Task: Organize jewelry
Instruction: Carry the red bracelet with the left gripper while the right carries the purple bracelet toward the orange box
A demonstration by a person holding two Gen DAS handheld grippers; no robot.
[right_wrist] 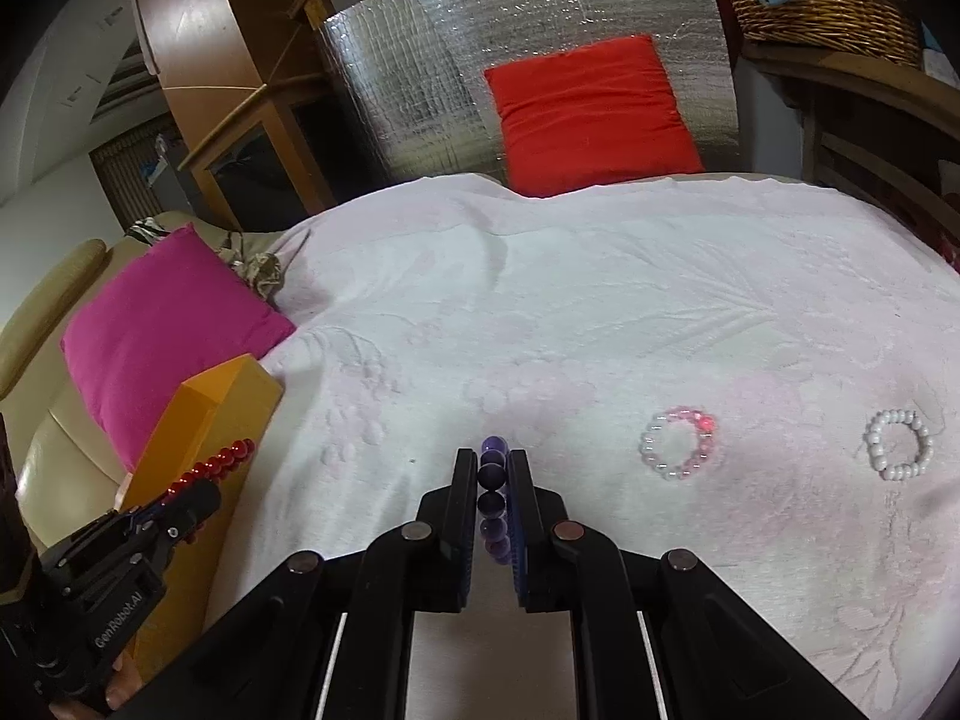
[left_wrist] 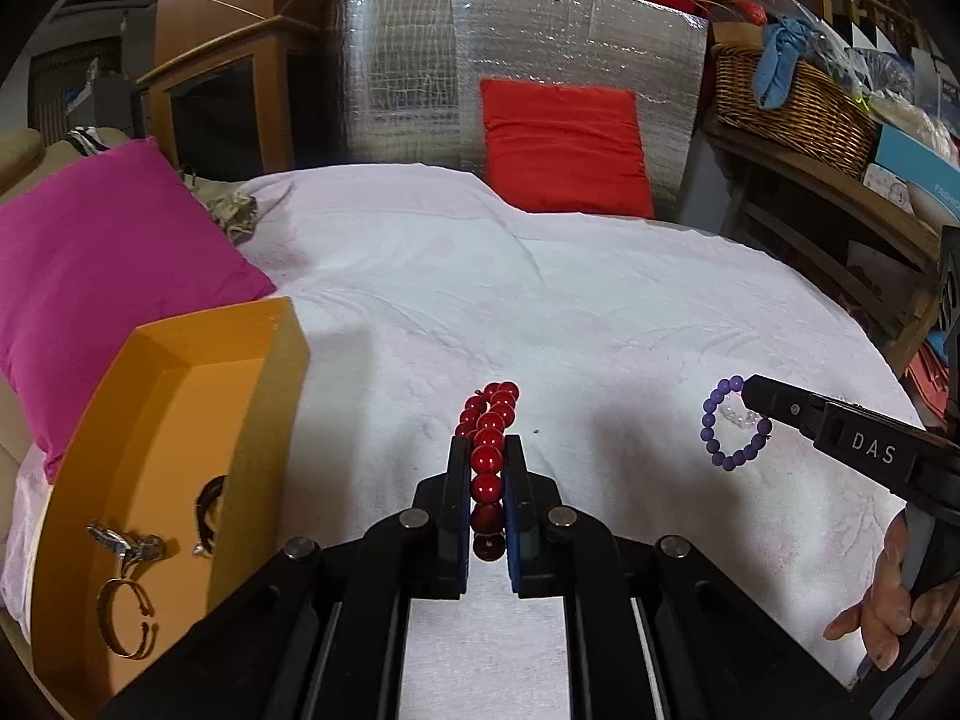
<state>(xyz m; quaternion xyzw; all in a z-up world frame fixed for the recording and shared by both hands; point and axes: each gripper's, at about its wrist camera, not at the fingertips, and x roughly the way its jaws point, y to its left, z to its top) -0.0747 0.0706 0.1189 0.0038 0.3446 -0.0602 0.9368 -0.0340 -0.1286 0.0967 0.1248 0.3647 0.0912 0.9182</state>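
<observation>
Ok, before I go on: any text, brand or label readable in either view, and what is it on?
"DAS" – white letters on the right gripper, seen from the left wrist view.
"GenRobot.AI" – white letters on the left gripper, seen from the right wrist view.
"FASHIO…" – cut off at the frame edge, on a blue box on the shelf.
Nothing else is readable.

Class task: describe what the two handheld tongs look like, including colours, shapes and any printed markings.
Both are matte black plastic tools with two flat parallel fingers lined with blue pads, on linkage arms with round silver pivot pins. The right tongs show white letters "DAS" on the side; the left tongs read "GenRobot.AI".
</observation>
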